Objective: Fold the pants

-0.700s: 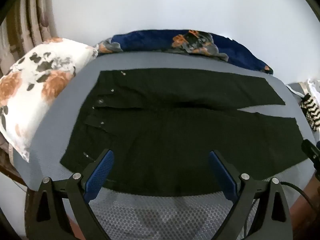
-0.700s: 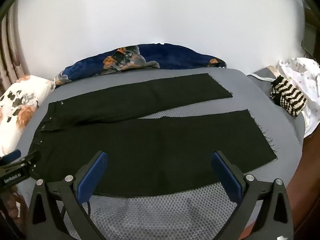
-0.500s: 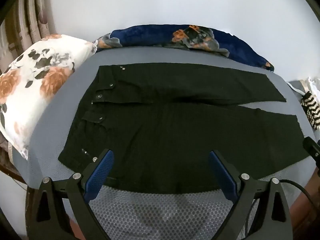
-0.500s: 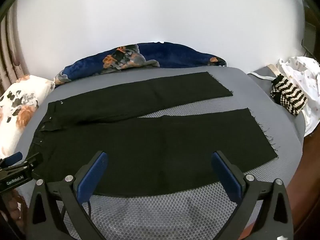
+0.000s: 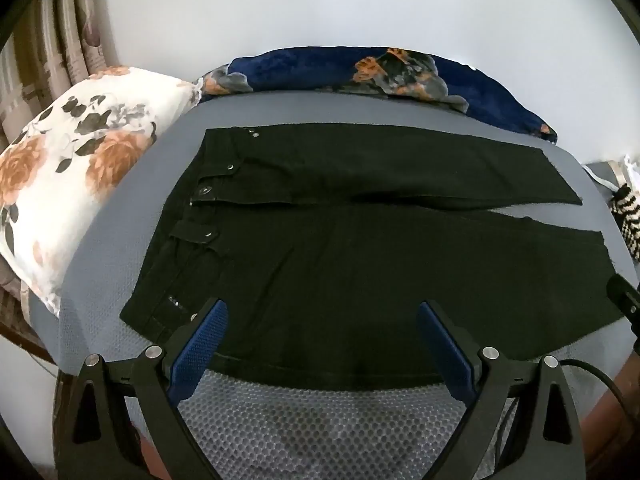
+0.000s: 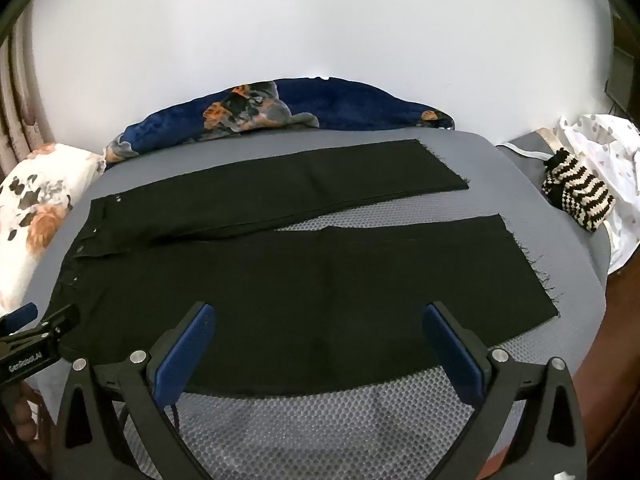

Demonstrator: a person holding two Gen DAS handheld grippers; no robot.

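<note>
left gripper [image 5: 322, 322]: jaws spread wide, nothing between the blue pads, hovering over near edge of pants at waist end; also seen at left edge of right wrist view [image 6: 38, 330]
right gripper [image 6: 318, 326]: jaws spread wide, holding nothing, over near edge of the nearer leg toward the hem end
pants [image 5: 360, 248]: black, laid flat and unfolded on the bed, waistband to the left, legs run right; far leg [image 6: 280, 192] and near leg [image 6: 320, 288] split apart toward the hems, grey mesh showing in the gap; frayed hems; metal button and rivets at waist
containers: can't tell of any in view
bed [image 6: 340, 420]: grey surface, honeycomb mesh texture at near edge; pants cover most of it
floral pillow [image 5: 68, 184]: white with orange flowers, left of waistband, just off the pants
blue blanket [image 6: 320, 108]: dark blue floral, bunched along far edge of bed against wall
striped item [image 6: 576, 196]: black and cream knit, right of bed, apart from pants
white cloth [image 6: 608, 148]: spotted, behind striped item
wall [image 6: 320, 20]: plain white
curtain [image 5: 68, 32]: patterned, far left
</note>
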